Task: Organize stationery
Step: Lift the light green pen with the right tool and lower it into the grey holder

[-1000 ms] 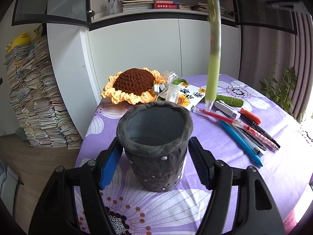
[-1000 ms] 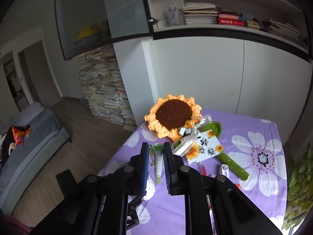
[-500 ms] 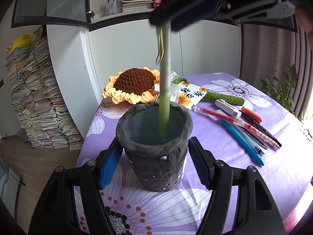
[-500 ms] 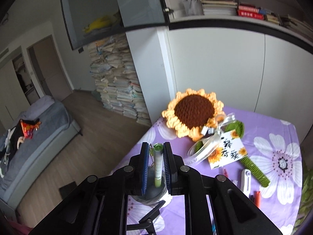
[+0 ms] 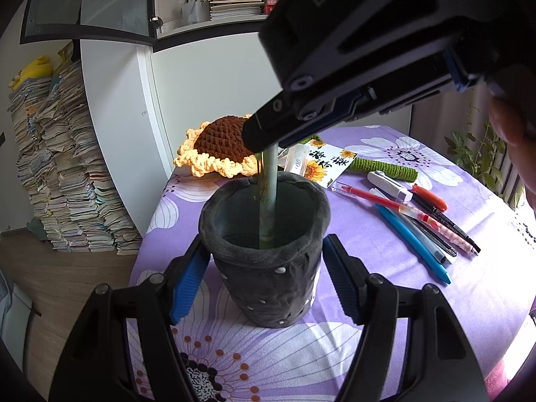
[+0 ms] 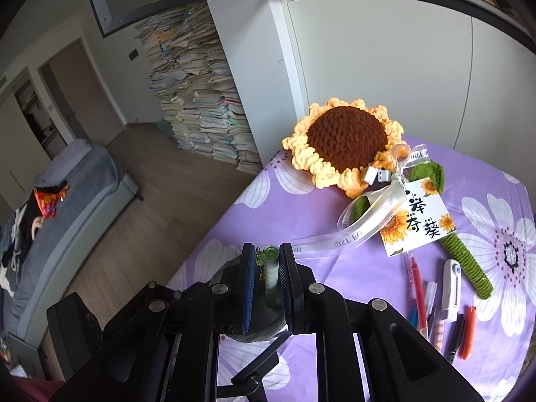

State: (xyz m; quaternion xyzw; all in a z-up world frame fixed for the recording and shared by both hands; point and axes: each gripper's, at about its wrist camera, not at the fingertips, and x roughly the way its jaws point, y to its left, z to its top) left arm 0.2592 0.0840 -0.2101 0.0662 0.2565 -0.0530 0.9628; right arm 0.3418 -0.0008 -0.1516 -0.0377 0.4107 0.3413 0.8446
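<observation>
- Left gripper (image 5: 264, 271) clamped on the dark felt pen holder (image 5: 268, 251), pads on both sides of the wall; holder upright on the purple flowered tablecloth (image 5: 385, 318), near edge of table.
- Right gripper (image 6: 266, 278) pinched on the green pen (image 5: 269, 201), upper end between the pads, pen roughly vertical, lower part already inside the holder.
- Can't see whether the tip is on the bottom: rim hides it.
- Step in hand: drop-in. Lower until the tip seats, then release. Letting go high likely means bounce or a tipped holder.
- Keep the left clamp on during release; soft wall, looks easy to tip.
- Small charm (image 6: 258, 258) hangs off the pen top, beside the left pad. Open wide so it doesn't snag.
- Retreat straight up, clear of the rim.
- Remaining pens (image 5: 422, 221) lie right of the holder, near the crochet sunflower (image 6: 345, 144). Next pick from there.
</observation>
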